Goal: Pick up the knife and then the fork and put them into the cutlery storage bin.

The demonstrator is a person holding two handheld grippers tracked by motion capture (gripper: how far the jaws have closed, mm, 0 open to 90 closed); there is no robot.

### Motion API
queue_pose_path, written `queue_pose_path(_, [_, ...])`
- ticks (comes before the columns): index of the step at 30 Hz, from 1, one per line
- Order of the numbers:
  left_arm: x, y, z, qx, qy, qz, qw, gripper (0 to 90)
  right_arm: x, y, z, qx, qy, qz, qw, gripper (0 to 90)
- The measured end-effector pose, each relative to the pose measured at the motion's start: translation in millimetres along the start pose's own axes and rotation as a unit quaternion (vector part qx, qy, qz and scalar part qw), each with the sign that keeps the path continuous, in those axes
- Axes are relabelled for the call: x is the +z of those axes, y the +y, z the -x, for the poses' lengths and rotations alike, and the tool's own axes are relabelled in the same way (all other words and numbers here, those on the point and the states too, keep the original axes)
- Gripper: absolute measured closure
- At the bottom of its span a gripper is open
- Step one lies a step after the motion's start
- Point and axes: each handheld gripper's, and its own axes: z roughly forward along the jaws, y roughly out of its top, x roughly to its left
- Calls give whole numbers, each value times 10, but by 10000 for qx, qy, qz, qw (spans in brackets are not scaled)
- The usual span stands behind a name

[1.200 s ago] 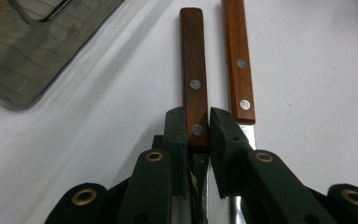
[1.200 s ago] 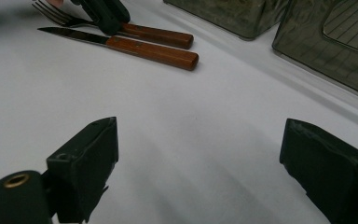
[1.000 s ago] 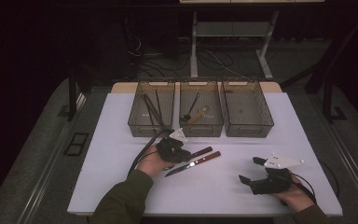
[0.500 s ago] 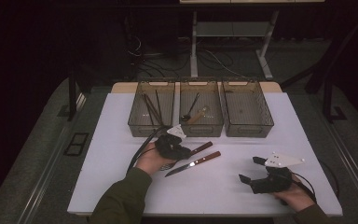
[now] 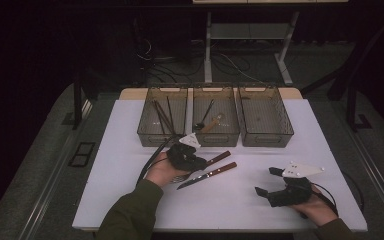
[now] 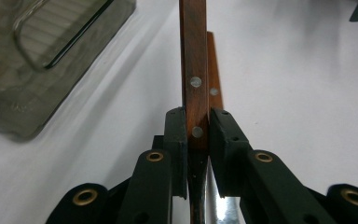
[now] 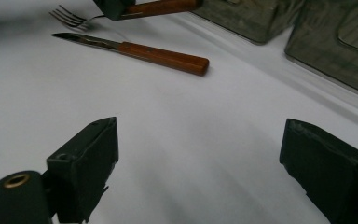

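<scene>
The white table (image 5: pixel 130 150) carried three smoky plastic bins in a row at its far side, and I take the middle bin (image 5: pixel 215 135) as the landmark. The left bin (image 5: pixel 150 132) beside it held some long dark utensils, the middle bin a few utensils with one pale handle, and the right bin (image 5: pixel 275 135) looked almost empty. Just in front of the middle bin, the left gripper (image 6: pixel 197 140) was closed tightly on the wooden handle of a fork (image 7: pixel 163 6), whose tines pointed away from the bins. A knife (image 5: pixel 207 175) with a wooden handle lay flat a little nearer the person, almost parallel to the fork. Well to the right and in front of the middle bin, the right gripper (image 5: pixel 272 182) rested near the table with its jaws wide apart, holding nothing. The grip sat near the handle's front end, so in my judgement the fork could rotate or slip when lifted, and its tines could knock the knife.
</scene>
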Motion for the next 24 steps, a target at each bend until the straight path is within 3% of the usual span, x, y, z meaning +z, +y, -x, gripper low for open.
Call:
queue_pose_path(6, [5, 108, 118, 283, -266, -42, 9992, 771, 39, 263, 40, -210, 475, -58, 9986, 117])
queue_pose_path(11, [59, 186, 271, 553, -572, -123, 9968, 771, 151, 492, 35, -635, 1110, -228, 9915, 118])
queue_pose_path(14, [103, 232, 374, 758, -738, -159, 9943, 771, 245, 584, 9, -800, 1355, -387, 9868, 138])
queue_pose_path(19, [162, 296, 530, 1005, -946, -257, 9901, 770, 399, 683, -71, -1126, 1750, -751, 9752, 201])
queue_pose_path(20, [173, 309, 547, 1102, -967, -283, 9888, 771, 424, 693, -85, -1202, 1841, -817, 9721, 237])
queue_pose_path(22, [196, 324, 582, 1215, -994, -276, 9872, 771, 481, 705, -95, -1497, 2017, -1041, 9623, 296])
queue_pose_path(23, [206, 328, 599, 1241, -1024, -279, 9866, 770, 504, 707, -123, -1445, 2108, -1123, 9602, 317])
queue_pose_path(24, [213, 330, 614, 1239, -1047, -287, 9863, 770, 534, 708, -118, -1613, 2140, -1195, 9560, 355])
